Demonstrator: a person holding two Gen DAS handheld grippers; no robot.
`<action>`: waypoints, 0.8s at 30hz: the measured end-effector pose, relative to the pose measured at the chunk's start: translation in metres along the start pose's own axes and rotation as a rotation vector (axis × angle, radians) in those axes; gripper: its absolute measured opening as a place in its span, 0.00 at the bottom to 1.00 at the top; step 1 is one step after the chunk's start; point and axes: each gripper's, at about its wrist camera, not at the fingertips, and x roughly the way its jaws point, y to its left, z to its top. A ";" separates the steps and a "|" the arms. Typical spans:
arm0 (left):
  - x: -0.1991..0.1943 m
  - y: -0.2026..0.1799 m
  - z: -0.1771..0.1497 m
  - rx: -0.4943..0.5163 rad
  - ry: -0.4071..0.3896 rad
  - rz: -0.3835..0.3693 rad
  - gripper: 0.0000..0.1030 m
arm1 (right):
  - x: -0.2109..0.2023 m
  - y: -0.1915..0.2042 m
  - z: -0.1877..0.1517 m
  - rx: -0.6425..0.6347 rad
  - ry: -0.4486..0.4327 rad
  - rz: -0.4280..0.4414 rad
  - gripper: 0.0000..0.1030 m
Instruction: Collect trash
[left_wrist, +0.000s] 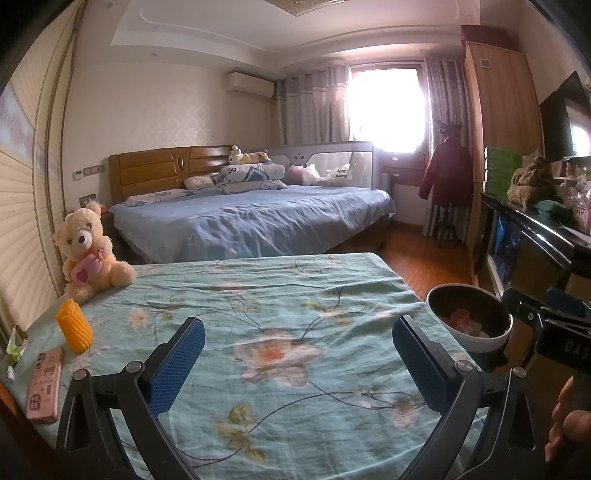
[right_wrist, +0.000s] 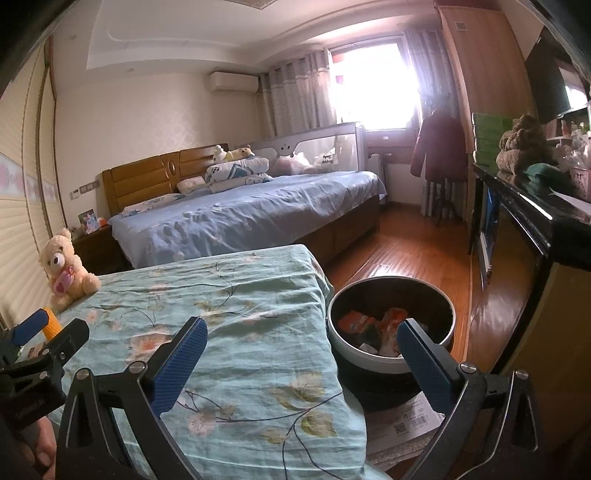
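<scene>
**Wrapper lies far left of both grippers**

The wrapper (left_wrist: 15, 345) lies at the desk's (left_wrist: 295, 295) left edge, long axis running away from the camera, beside the phone (left_wrist: 44, 386). The left gripper (left_wrist: 297, 354) is nearer, spread wide and empty, level over the desk's middle. The right gripper (right_wrist: 301, 356), likewise wide and empty, hangs by the bin (right_wrist: 391, 354) off the right edge.

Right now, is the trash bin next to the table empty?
No, the right wrist view shows the trash bin already holding crumpled orange and white wrappers at its bottom.
</scene>
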 end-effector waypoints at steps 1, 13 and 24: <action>0.000 0.000 0.000 0.000 0.000 -0.001 0.99 | -0.001 0.000 -0.001 0.000 0.001 0.000 1.00; 0.002 0.003 0.000 -0.006 0.003 -0.008 0.99 | 0.001 0.002 -0.002 -0.003 0.017 0.006 1.00; 0.006 0.005 0.000 -0.014 0.011 -0.004 0.99 | 0.003 0.009 -0.003 -0.022 0.017 0.020 1.00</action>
